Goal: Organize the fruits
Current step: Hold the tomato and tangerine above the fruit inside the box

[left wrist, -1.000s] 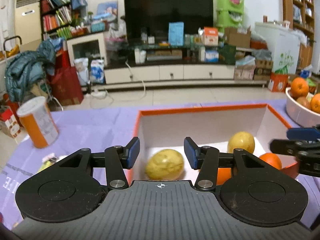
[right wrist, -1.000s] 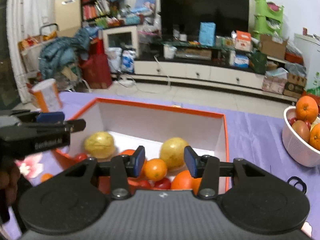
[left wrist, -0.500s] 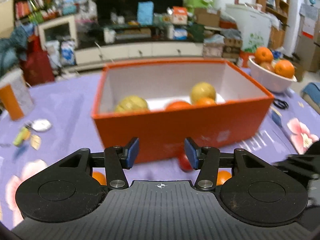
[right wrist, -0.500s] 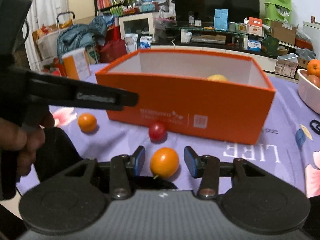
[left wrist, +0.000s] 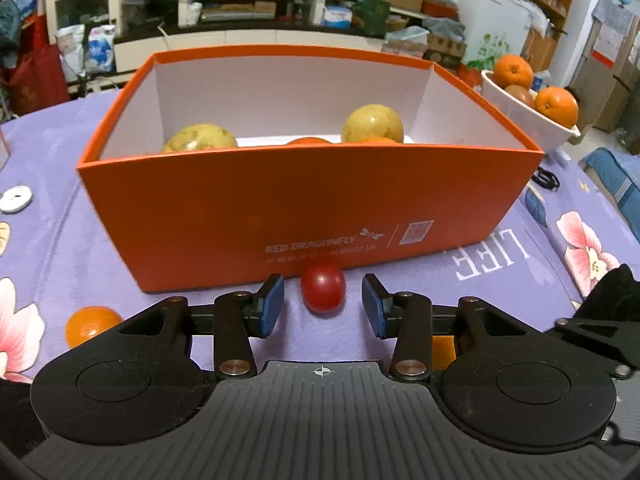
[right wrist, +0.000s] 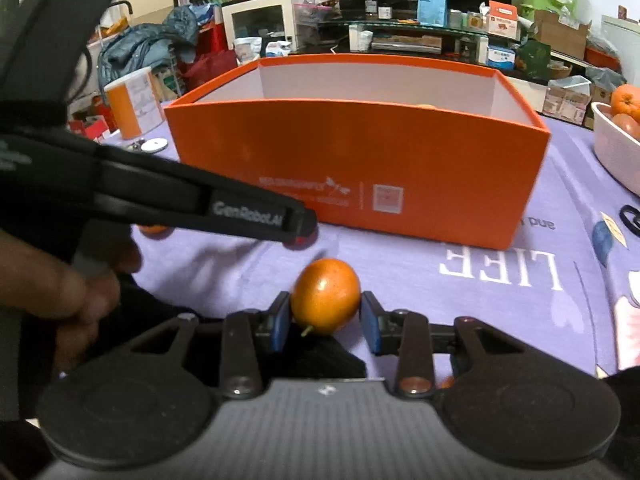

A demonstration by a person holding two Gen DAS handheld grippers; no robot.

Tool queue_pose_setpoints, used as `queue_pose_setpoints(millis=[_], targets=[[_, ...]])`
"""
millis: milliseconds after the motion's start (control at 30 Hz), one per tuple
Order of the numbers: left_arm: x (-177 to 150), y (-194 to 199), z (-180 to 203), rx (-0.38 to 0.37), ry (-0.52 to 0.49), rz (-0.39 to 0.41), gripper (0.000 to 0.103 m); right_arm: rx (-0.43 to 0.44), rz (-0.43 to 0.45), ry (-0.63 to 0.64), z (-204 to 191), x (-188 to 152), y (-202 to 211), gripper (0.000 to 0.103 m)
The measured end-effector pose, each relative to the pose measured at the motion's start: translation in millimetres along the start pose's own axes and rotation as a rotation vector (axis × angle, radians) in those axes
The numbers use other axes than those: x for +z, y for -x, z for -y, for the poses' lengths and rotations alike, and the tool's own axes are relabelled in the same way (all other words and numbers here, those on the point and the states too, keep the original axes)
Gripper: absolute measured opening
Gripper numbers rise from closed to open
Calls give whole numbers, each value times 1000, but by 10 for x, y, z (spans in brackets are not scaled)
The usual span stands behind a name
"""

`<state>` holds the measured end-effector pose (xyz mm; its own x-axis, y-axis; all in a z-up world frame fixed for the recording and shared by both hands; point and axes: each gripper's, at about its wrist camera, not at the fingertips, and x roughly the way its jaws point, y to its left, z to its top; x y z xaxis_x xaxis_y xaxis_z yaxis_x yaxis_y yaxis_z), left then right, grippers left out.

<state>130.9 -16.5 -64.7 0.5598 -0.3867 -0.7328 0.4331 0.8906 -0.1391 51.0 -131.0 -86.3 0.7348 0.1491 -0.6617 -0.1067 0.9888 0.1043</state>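
Observation:
An orange box (left wrist: 304, 208) stands on the purple flowered cloth and holds yellow fruits (left wrist: 372, 124) and oranges. In front of it lies a small red tomato (left wrist: 322, 292). My left gripper (left wrist: 323, 306) straddles the tomato. Its jaws are closing and the blue pads (left wrist: 272, 306) stand clear of the tomato on both sides. In the right wrist view my right gripper (right wrist: 325, 318) is shut on a small orange fruit (right wrist: 325, 298) resting on the cloth. The left gripper (right wrist: 300, 226) reaches in from the left there, held by a hand (right wrist: 60, 292).
A second small orange (left wrist: 92, 326) lies on the cloth at the left. A white bowl (left wrist: 532, 128) of oranges stands at the right, with a black hair tie (left wrist: 546, 178) near it. An orange canister (right wrist: 132, 100) stands at the far left.
Both grippers came down from over the box to the cloth in front of it. The right jaws closed on the small orange fruit. The left jaws narrowed around the red tomato.

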Motion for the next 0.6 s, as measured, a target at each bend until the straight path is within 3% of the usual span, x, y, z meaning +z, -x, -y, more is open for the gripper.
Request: queue_pose_setpoints(millis=[100, 367, 467, 533, 600], targets=[[14, -120, 25, 8, -5, -18, 0, -5, 3, -11, 38, 18, 42, 37], [22, -135, 64, 22, -30, -7, 0, -13, 36, -18, 123, 90, 174, 37], [62, 169, 115, -17, -39, 43, 0, 4, 88, -28, 168, 214, 364, 37], [145, 434, 84, -50, -4, 111, 0, -9, 148, -6, 190, 371, 500, 37], [293, 654, 66, -34, -12, 195, 0, -22, 202, -7, 247, 576, 577, 37]])
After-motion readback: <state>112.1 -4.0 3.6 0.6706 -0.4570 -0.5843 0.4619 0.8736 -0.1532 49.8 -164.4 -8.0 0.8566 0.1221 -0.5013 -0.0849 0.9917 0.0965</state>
